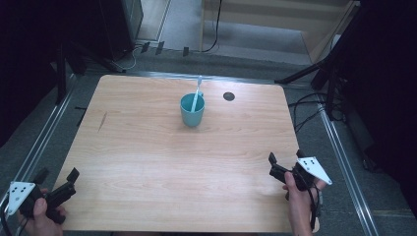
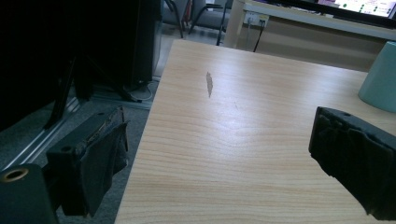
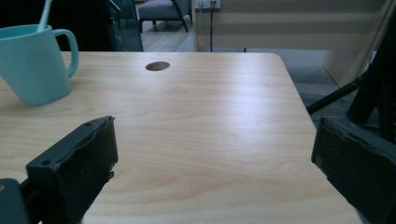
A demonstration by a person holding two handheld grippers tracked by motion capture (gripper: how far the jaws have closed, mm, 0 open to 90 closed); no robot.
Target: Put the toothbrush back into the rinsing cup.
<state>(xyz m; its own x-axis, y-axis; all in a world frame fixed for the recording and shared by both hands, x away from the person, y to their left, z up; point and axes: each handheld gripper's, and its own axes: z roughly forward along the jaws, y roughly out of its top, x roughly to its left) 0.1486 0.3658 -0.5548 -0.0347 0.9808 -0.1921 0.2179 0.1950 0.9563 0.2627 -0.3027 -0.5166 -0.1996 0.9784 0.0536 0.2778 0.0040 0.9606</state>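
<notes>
While both grippers hover at the near corners of the counter [image 1: 147,162], the left gripper [image 1: 58,179] and right gripper [image 1: 285,162] have fingers spread wide, holding nothing. Well ahead, between them, stands the teal mug [image 1: 192,110], holding what looks like a toothbrush [image 1: 197,91].

the left gripper [image 1: 58,178] sits low at the near left corner, held in the left hand [image 1: 40,216], jaws spread wide; the right gripper [image 1: 285,164] sits at the near right edge in the right hand [image 1: 298,196], jaws likewise wide apart
</notes>
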